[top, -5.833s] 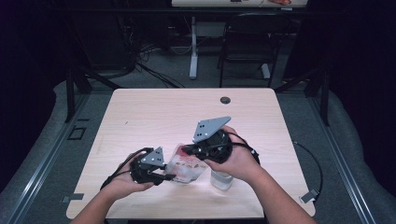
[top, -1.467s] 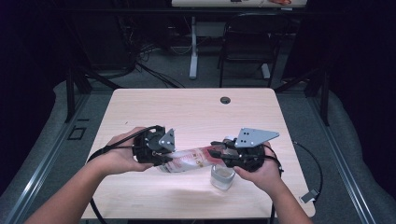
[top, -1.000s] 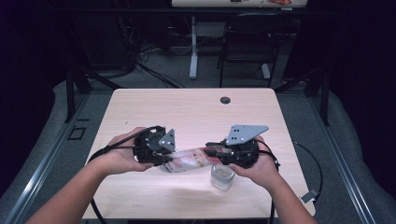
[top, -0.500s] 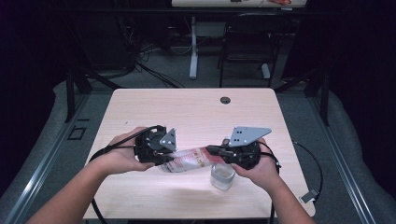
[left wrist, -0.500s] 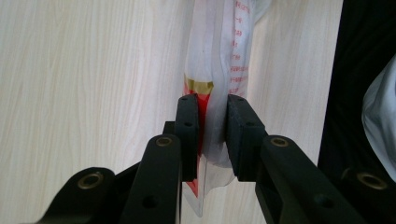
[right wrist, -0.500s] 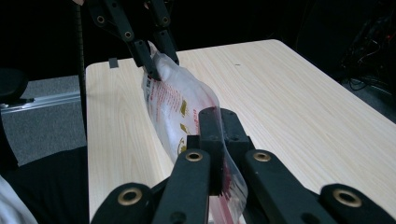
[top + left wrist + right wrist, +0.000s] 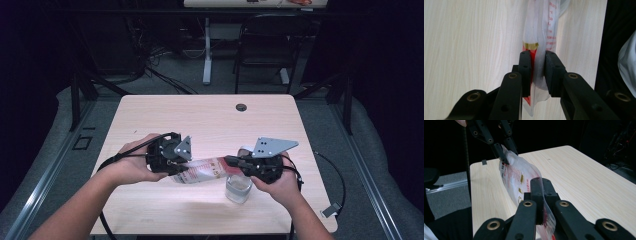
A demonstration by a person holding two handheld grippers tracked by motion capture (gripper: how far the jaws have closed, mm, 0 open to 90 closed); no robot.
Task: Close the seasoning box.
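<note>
Print shows on one thing alone — the clear plastic pouch (image 7: pixel 202 170) held above the bench (image 7: pixel 210 120). In the left gripper view the pouch (image 7: pixel 544 32) carries a column of small red characters running along its length beside a red patch edged with a gold band; they are too small and creased to read. In the right gripper view the pouch (image 7: pixel 521 180) shows lines of red characters and a few small gold emblems below them — none of it legible. No brand name or number can be made out.
</note>
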